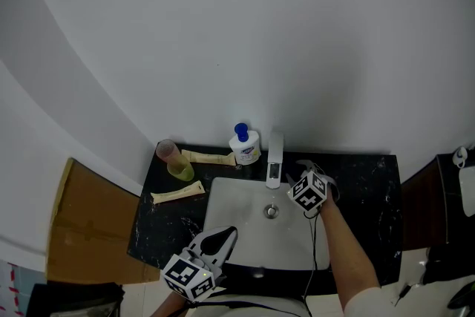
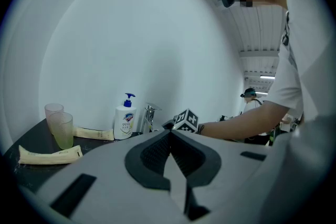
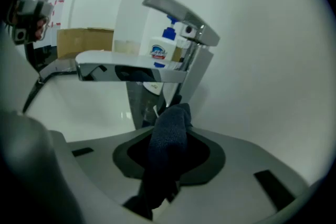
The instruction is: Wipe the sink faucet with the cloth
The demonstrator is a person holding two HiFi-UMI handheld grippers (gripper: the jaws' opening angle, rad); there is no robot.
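The chrome faucet (image 1: 275,158) stands at the back rim of the white sink (image 1: 230,208). In the right gripper view its flat spout (image 3: 131,72) runs left and its lever handle (image 3: 181,10) slants above. My right gripper (image 3: 169,126) is shut on a dark blue cloth (image 3: 168,141), whose tip reaches the foot of the faucet column. In the head view that gripper (image 1: 297,176) sits just right of the faucet. My left gripper (image 1: 225,236) hangs over the sink's front edge, shut and holding nothing (image 2: 169,135), pointed toward the faucet (image 2: 147,118).
On the black counter (image 1: 364,189) left of the faucet stand a white pump bottle (image 1: 245,147), stacked plastic cups (image 1: 177,162) and two cream tubes (image 1: 178,193). A cardboard box (image 1: 82,226) lies at the left. The wall rises close behind the faucet.
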